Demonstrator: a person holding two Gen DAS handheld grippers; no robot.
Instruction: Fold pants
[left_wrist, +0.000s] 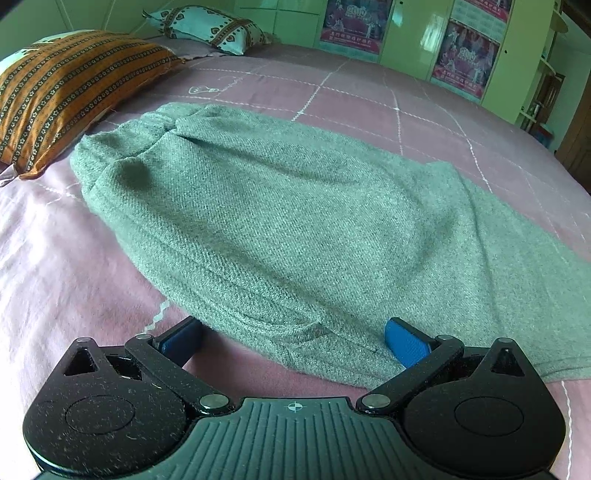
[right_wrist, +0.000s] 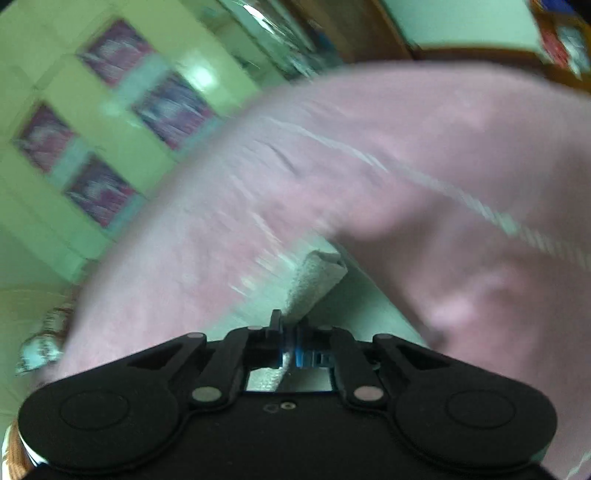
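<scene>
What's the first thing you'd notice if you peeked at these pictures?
The big grey-green pants spread across the pink bedsheet, filling the middle of the left view. The left tongs gape wide open around the near edge of the pants, blue pads showing. In the blurry right view, the right tongs are pinched shut on a strip of the pants.

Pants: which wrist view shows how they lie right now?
The left wrist view: the grey-green pants lie spread on the pink bedsheet, sharp and nearly whole. The right wrist view is motion-blurred, showing only a corner of cloth pinched in the right gripper.
</scene>
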